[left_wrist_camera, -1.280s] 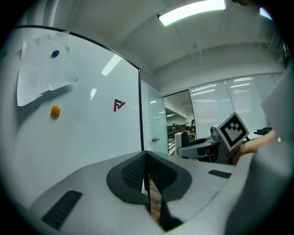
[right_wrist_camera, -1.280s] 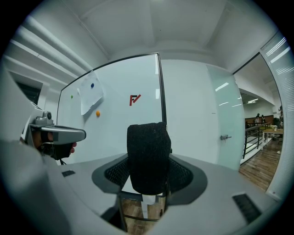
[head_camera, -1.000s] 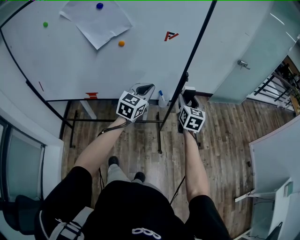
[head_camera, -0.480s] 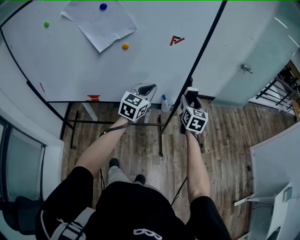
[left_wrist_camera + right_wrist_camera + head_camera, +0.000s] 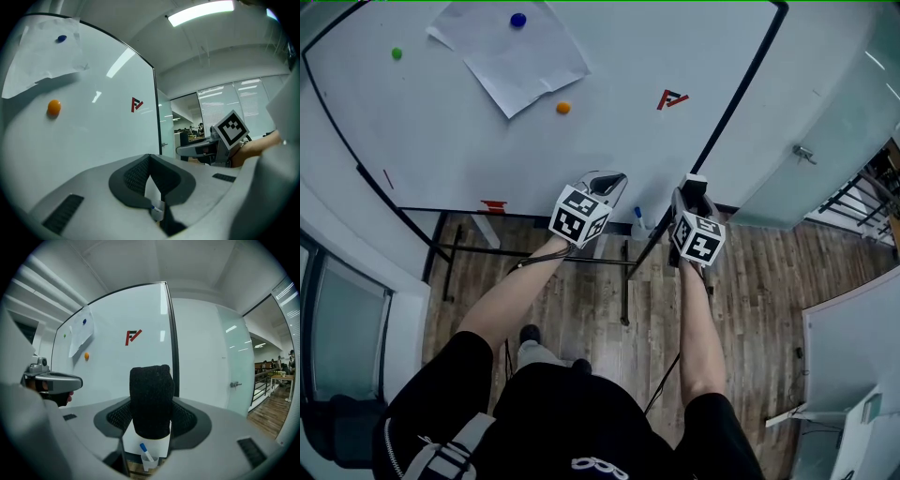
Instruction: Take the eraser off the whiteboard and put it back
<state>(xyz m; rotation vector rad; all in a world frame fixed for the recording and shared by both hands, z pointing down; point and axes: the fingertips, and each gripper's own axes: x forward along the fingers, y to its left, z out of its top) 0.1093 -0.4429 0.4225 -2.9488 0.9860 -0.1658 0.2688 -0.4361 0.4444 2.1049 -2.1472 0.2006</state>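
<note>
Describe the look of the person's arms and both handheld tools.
The left tool and right tool have smooth light grey shells, with dark mesh-textured pads set into the jaws. Each carries a cube of black-and-white square markers. A thin dark cable trails from the left tool. The person wears a black short-sleeved top, and the forearms are uncovered.

A red mark point(image 5: 673, 98), perhaps a stylised F with a slash, is seen on the whiteboard point(image 5: 441, 141). Square black-and-white markers are carried on the left cube point(image 5: 579, 216) and the right cube point(image 5: 697, 239). No words or numbers can be read.
</note>
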